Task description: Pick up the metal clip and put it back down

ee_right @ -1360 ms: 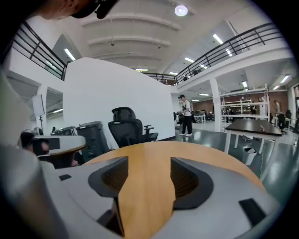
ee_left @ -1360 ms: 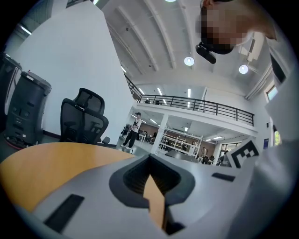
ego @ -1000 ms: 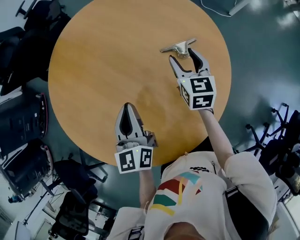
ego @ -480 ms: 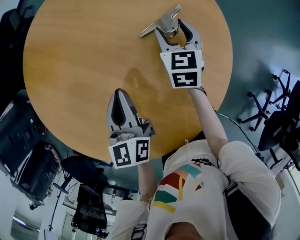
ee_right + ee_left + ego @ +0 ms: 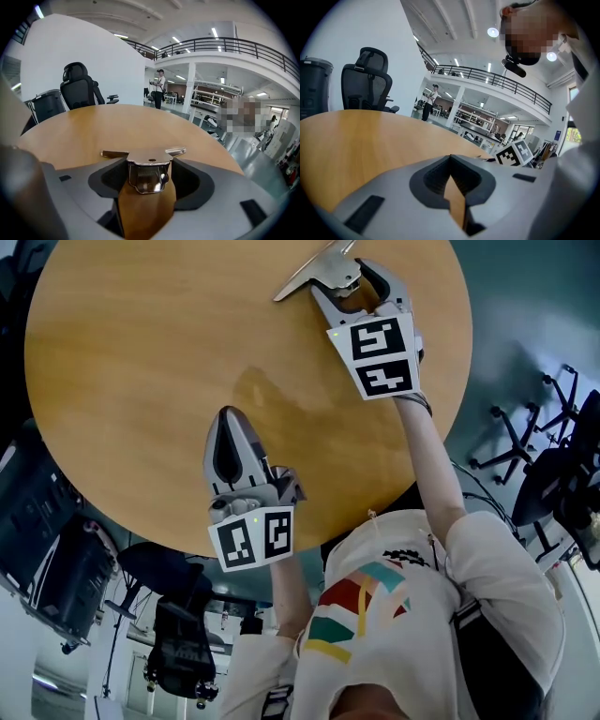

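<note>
The metal clip (image 5: 323, 270) is at the far side of the round wooden tabletop (image 5: 141, 352), close to its edge. Its flat top plate stretches out to either side like two wings. In the right gripper view, the clip (image 5: 148, 172) stands square in the middle, its shiny sprung body hanging below the plate. The right hand-held gripper (image 5: 345, 279) reaches forward to it at arm's length. Its jaws are drawn in against the two sides of the clip's body and hold it between their tips, and the plate's wings spread across just beyond the tips. A wedge of bare wood shows in the gap behind the clip. No view settles whether the clip rests on the wood or hangs just off it. The left hand-held gripper (image 5: 228, 418) is well apart from the clip, over the near part of the tabletop close to the person's body. Its jaws are pressed together with nothing between them, and only a thin sliver of wood shows through the slot. Past the far rim of the tabletop stands a black office chair (image 5: 79, 91), and a person (image 5: 159, 89) stands farther back in the bright hall.
</note>
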Demonstrator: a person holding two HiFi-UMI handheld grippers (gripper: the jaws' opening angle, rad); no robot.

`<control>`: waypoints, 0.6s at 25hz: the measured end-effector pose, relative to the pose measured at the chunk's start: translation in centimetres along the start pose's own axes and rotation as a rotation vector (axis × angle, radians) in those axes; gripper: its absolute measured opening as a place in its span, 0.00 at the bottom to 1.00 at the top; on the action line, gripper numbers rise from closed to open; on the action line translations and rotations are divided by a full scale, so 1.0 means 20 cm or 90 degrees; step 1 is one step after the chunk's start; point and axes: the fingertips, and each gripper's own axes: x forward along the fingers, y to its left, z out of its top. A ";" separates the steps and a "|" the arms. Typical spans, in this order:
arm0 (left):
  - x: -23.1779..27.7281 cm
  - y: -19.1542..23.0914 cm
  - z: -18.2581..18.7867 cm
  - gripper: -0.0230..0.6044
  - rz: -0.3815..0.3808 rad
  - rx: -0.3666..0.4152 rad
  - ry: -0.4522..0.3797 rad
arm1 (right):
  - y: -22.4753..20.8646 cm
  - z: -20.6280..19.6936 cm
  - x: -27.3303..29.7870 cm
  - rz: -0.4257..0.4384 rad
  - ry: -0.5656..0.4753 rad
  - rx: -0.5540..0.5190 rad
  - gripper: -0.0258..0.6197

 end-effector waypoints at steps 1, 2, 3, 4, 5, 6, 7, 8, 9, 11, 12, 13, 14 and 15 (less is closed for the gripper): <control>0.00 -0.01 -0.01 0.11 -0.001 0.000 0.002 | -0.01 0.00 -0.01 0.004 -0.002 -0.008 0.46; 0.01 -0.02 -0.01 0.11 -0.001 0.001 0.003 | -0.02 0.00 -0.02 0.007 -0.003 -0.015 0.46; 0.01 -0.04 -0.02 0.11 -0.001 0.001 0.003 | -0.03 0.00 -0.03 0.010 -0.005 -0.021 0.46; 0.01 -0.05 -0.02 0.11 0.001 0.000 0.002 | -0.03 0.00 -0.03 0.014 -0.006 -0.026 0.46; 0.00 -0.05 -0.02 0.11 0.002 -0.001 0.000 | -0.04 0.00 -0.03 0.016 -0.008 -0.028 0.46; 0.00 -0.05 -0.01 0.11 0.004 -0.001 -0.002 | -0.04 0.00 -0.03 0.017 -0.009 -0.029 0.46; 0.00 -0.05 -0.01 0.11 0.005 0.000 -0.004 | -0.03 0.00 -0.03 0.017 -0.010 -0.029 0.46; 0.00 -0.05 0.00 0.11 0.005 0.002 -0.007 | -0.03 -0.01 -0.02 0.017 -0.011 -0.029 0.46; -0.01 -0.05 0.01 0.11 0.005 0.005 -0.010 | -0.03 0.00 -0.02 0.017 -0.013 -0.029 0.46; -0.03 -0.06 0.05 0.11 0.007 0.013 -0.019 | -0.03 0.03 -0.04 0.019 -0.024 -0.032 0.46; -0.05 -0.06 0.08 0.11 0.011 0.017 -0.026 | -0.02 0.06 -0.07 0.023 -0.034 -0.032 0.46; -0.07 -0.06 0.12 0.11 0.017 0.019 -0.035 | -0.02 0.12 -0.11 0.028 -0.050 -0.030 0.46; -0.10 -0.05 0.16 0.11 0.024 0.020 -0.046 | 0.00 0.18 -0.15 0.035 -0.069 -0.027 0.46; -0.13 -0.05 0.20 0.11 0.031 0.021 -0.060 | 0.02 0.26 -0.21 0.043 -0.092 -0.026 0.46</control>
